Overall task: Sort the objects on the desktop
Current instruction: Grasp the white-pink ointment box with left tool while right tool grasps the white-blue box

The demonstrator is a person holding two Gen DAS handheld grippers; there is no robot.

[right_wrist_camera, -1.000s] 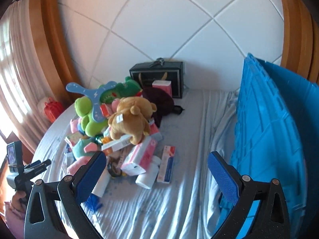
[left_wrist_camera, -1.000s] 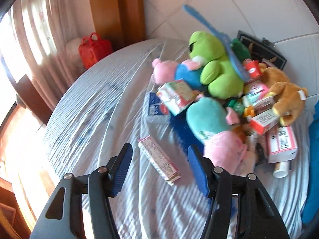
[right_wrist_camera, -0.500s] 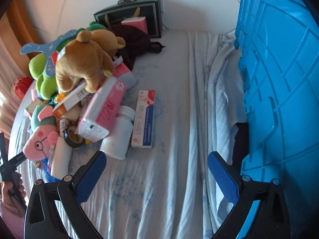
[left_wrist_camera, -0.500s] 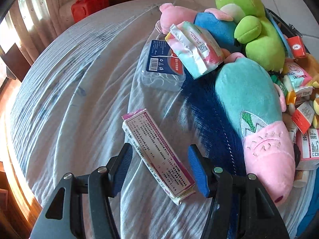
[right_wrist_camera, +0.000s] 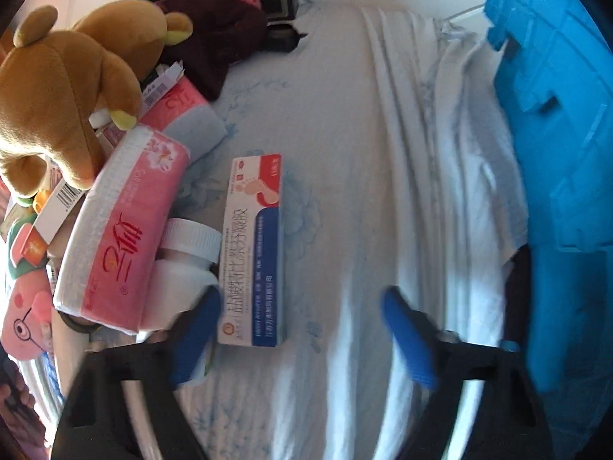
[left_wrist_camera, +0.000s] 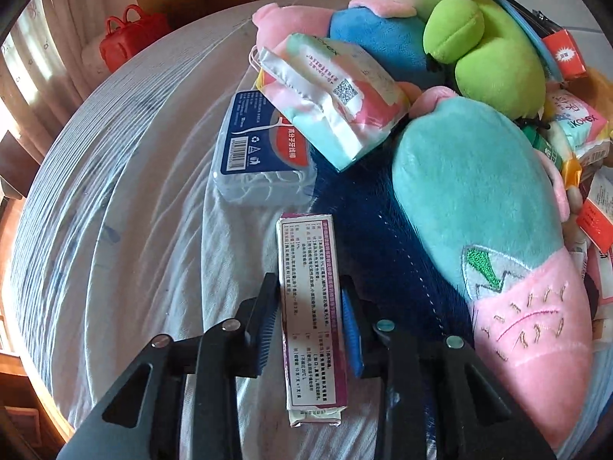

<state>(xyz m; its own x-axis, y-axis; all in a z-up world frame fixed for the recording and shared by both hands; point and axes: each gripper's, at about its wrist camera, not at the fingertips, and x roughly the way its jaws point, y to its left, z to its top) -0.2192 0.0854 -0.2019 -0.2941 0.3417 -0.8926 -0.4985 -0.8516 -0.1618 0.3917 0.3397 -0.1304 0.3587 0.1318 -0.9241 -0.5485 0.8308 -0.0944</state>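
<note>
In the left wrist view my left gripper point(left_wrist_camera: 308, 326) points down at the bed, its jaws closing on a long purple-and-white box point(left_wrist_camera: 308, 268) that lies lengthwise between the blue pads, which touch both its long sides. In the right wrist view my right gripper point(right_wrist_camera: 302, 333) is blurred and its jaws are closing. A red, white and blue carton point(right_wrist_camera: 254, 253) lies between them, close to the left fingertip point(right_wrist_camera: 195, 326) and far from the right one. A white bottle point(right_wrist_camera: 184, 264) lies just left of that carton.
Plush toys are piled to the right: a teal-and-pink one point(left_wrist_camera: 479, 222), a green frog point(left_wrist_camera: 479, 30) and a brown bear point(right_wrist_camera: 65, 76). A floss-pick case point(left_wrist_camera: 260, 153) and tissue packs point(right_wrist_camera: 118, 230) lie around. A blue crate point(right_wrist_camera: 563, 153) stands at the right on the white sheet point(right_wrist_camera: 364, 153).
Both grippers dropped toward the bed. The left jaws narrowed onto the purple-and-white box, which now lies in line with them. The right jaws narrowed around the carton.
</note>
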